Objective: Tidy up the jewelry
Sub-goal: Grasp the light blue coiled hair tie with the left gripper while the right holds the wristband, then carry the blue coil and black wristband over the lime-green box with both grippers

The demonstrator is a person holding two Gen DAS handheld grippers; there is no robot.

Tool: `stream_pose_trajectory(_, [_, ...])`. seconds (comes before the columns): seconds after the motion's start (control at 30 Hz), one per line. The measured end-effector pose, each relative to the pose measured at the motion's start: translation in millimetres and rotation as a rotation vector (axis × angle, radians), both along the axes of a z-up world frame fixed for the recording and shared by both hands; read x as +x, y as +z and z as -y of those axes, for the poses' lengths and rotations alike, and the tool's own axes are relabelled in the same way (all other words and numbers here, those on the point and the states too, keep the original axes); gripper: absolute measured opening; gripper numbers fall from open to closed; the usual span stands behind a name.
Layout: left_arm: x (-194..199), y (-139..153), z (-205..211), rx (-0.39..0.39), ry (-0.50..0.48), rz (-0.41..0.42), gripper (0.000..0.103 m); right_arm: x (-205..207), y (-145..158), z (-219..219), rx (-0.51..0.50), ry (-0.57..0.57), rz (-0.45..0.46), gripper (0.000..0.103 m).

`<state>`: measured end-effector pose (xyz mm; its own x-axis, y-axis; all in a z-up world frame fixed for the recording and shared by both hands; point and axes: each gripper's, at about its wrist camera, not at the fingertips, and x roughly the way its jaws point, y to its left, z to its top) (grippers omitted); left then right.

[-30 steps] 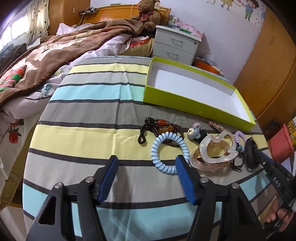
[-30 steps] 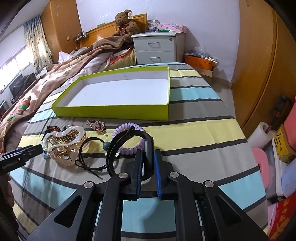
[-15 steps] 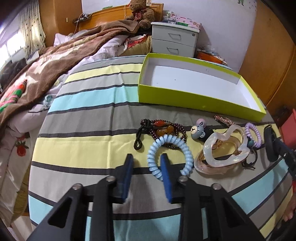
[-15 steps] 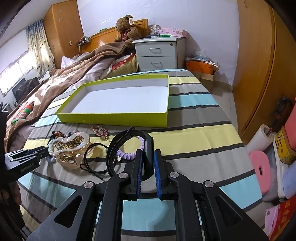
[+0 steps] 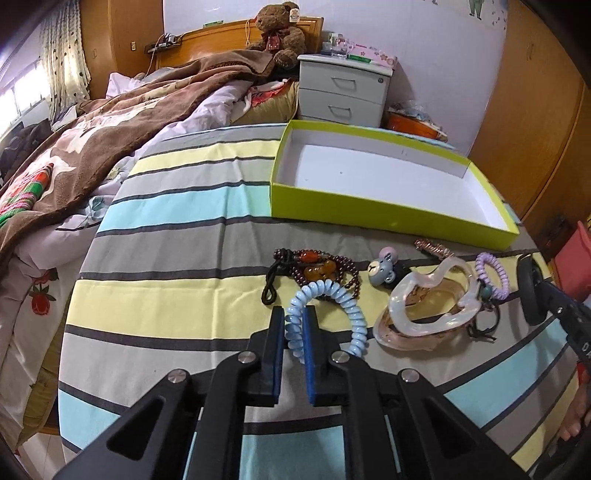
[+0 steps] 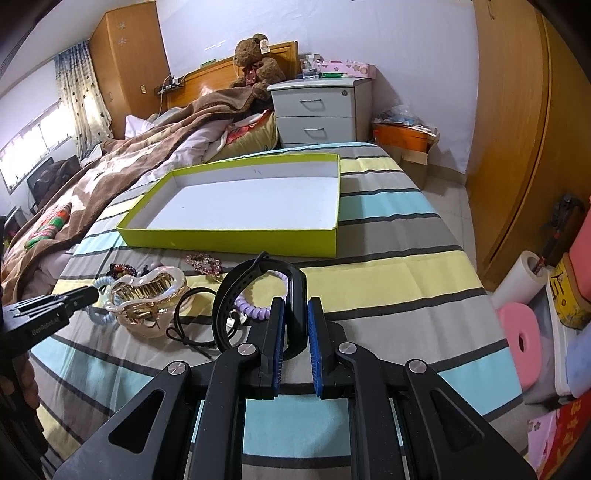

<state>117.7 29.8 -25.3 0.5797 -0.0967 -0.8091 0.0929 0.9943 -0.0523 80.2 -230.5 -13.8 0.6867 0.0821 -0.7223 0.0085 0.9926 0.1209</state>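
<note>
My left gripper (image 5: 294,314) is shut on the light blue spiral hair tie (image 5: 354,314), held just above the striped bedspread. My right gripper (image 6: 295,306) is shut on a black wristband (image 6: 258,273), lifted off the bed; it also shows in the left wrist view (image 5: 529,295). An empty lime green box (image 5: 388,210) with a white inside lies beyond the jewelry, also in the right wrist view (image 6: 236,240). On the bedspread lie a dark bead bracelet (image 5: 317,267), a grey mouse clip (image 5: 384,271), a clear hair claw (image 5: 428,314), a purple spiral tie (image 5: 493,271) and a pink sparkly clip (image 5: 432,248).
A brown blanket (image 5: 92,140) covers the bed to the left. A white nightstand (image 5: 343,92) and a teddy bear (image 5: 280,29) stand behind the box. A black cord hair tie (image 6: 188,314) lies by the claw. A wooden wardrobe (image 6: 517,147) and floor clutter lie to the right.
My left gripper moved forward and closed on the blue spiral tie, lifting its near side. My right gripper rose with the black wristband still held.
</note>
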Motion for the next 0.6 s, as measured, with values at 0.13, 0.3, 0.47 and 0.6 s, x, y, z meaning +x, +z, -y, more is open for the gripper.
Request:
stream_pose_trajectory(0.13, [-2.5,8.0,-1.9,-0.019,-0.002,0.018,0.01,-2.4,5.4,-0.8,-0.004,0.004,0.014,0.013])
stream_pose_trajectory(0.3, [-3.2,17.3,-2.6,-0.039,-0.006,0.035,0.01,-1.8,14.5,-0.7,-0.01,0.003,0.032,0.013])
stream_pose_trajectory(0.47, [1.3,31.3,-3.0,-0.055,-0.013,0.061,0.01,4.9,26.8,-0.8,-0.02,0.001,0.052,0.013])
stream_pose_trajectory(0.6, [10.9,42.1,-5.1,-0.084,-0.019,0.074,0.01,12.4,34.6,-1.8,-0.029,0.001,0.065,0.013])
